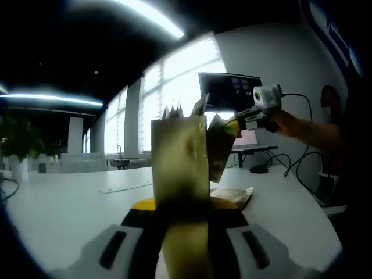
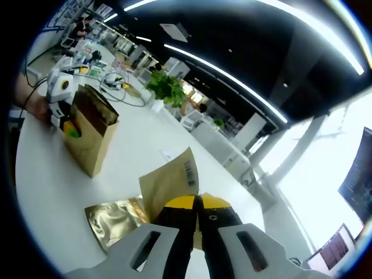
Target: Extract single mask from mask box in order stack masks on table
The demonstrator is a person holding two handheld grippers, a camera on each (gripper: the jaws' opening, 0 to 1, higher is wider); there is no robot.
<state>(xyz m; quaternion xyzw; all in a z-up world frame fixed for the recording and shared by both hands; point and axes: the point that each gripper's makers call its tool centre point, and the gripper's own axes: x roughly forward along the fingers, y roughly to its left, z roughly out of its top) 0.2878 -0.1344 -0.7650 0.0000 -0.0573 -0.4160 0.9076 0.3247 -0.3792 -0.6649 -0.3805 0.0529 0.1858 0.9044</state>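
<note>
My left gripper (image 1: 183,216) is shut on the tall kraft-brown mask box (image 1: 179,157), holding it upright over the white table (image 1: 64,203). In the right gripper view the same box (image 2: 90,136) stands at the left with the left gripper (image 2: 65,116) on its far side. My right gripper (image 2: 196,216) is shut on one flat brown mask packet (image 2: 171,183) with a barcode, lifted clear of the box. That packet (image 1: 220,145) shows beside the box's open top, with the right gripper (image 1: 247,119) behind it. A gold foil packet (image 2: 116,220) lies flat on the table.
A dark monitor (image 1: 229,93) and cables (image 1: 293,165) stand at the table's far end by bright windows. A flat white strip (image 1: 125,186) lies on the table. A potted plant (image 2: 165,87) stands on a table beyond the box, with more desks behind it.
</note>
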